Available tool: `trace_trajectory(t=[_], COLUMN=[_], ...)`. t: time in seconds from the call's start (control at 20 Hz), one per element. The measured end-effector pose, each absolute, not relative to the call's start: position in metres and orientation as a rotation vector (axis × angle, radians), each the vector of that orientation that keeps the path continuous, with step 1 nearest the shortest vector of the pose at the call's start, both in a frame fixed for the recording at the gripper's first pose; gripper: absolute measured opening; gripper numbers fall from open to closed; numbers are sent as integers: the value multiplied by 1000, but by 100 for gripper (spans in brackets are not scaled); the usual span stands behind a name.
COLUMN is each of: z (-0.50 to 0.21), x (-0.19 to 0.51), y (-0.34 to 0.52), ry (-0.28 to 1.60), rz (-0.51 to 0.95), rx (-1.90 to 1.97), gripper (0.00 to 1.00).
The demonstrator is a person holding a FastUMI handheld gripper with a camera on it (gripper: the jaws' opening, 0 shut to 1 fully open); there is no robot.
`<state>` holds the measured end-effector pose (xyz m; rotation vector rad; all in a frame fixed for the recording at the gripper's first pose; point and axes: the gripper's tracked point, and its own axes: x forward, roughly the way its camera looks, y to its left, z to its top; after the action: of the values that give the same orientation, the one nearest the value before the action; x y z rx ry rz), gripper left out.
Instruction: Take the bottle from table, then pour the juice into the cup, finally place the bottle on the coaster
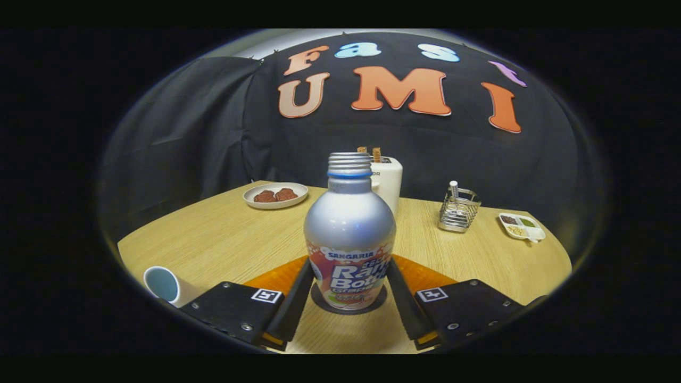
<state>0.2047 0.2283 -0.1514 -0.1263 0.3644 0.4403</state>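
Observation:
A silver aluminium bottle (348, 223) with a colourful label and no cap stands upright on a dark round coaster (372, 307) on the wooden table (223, 239). My gripper (349, 268) reaches around the bottle's lower body, and both fingers press against its sides at label height. A white cup (162, 284) with a pale blue inside sits close by, just left of the left finger. Whether the cup holds any liquid cannot be seen.
Behind the bottle stands a white toaster (387, 181) with bread in it. A plate of brown food (275, 195) lies at the back left. To the right are a wire holder (458, 210) and a small divided dish (522, 226).

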Motion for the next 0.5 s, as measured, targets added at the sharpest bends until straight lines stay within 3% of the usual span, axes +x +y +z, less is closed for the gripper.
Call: trace_trajectory(t=[0.5], z=[-160], x=[210], y=[229], ry=[344], rz=[426], rx=[-102], gripper=[79])
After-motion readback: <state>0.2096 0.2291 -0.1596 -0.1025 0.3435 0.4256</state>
